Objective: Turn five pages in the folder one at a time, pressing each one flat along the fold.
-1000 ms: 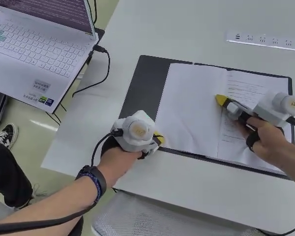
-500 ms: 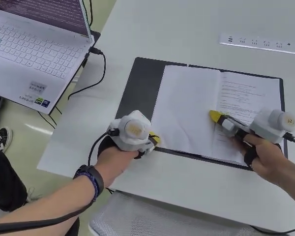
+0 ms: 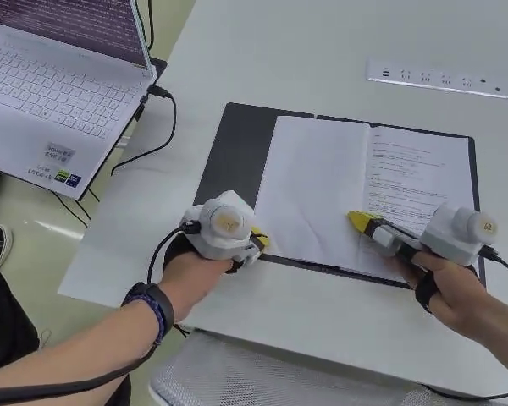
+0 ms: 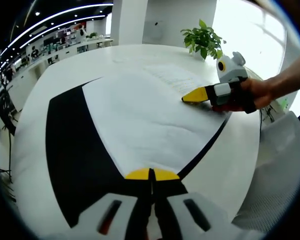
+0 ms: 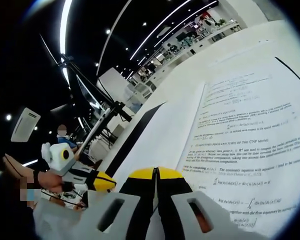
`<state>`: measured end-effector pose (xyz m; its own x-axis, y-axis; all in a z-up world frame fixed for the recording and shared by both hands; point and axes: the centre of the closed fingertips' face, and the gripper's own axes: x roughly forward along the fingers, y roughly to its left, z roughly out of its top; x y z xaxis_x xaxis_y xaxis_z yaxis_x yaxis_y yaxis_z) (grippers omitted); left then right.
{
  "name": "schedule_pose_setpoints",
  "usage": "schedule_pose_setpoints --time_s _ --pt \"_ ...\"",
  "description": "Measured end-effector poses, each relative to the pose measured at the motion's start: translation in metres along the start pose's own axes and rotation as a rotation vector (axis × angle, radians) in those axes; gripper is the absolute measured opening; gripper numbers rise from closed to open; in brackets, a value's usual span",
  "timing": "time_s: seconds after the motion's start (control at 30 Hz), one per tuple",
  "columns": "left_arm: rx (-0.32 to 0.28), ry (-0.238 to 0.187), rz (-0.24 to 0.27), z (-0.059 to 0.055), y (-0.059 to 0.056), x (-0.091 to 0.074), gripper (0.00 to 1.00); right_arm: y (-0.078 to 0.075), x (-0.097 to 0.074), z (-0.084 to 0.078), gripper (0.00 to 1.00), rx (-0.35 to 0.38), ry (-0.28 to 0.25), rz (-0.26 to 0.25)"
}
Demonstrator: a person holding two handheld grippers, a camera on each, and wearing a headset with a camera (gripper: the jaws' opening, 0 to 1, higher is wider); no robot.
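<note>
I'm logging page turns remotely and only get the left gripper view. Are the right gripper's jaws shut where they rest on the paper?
Observer: Yes. In the right gripper view, the right gripper has its jaws shut. The tips rest on the blank page, right beside the fold with the printed page.
Operator: What's on that printed page?
Observer: Paragraphs of typed text with some formulas.
Operator: Anything next to the folder that I should know about?
Observer: In the head view, an open laptop sits left of the folder.
</note>
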<state>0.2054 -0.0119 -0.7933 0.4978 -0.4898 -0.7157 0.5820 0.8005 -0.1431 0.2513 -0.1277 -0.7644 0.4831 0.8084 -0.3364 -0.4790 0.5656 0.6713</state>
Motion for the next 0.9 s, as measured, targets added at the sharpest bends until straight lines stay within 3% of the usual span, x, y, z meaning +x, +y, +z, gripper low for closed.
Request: schedule_pose_setpoints --time_s 0.53,0.9 --pt "0.010 -0.001 -0.004 0.000 -0.001 0.000 0.00 0.020 -0.018 -0.033 0.00 -0.024 0.059 0.037" --pt "0.016 0.000 -0.006 -0.001 -0.001 0.000 0.00 0.015 -0.025 -0.041 0.00 -0.033 0.085 0.051"
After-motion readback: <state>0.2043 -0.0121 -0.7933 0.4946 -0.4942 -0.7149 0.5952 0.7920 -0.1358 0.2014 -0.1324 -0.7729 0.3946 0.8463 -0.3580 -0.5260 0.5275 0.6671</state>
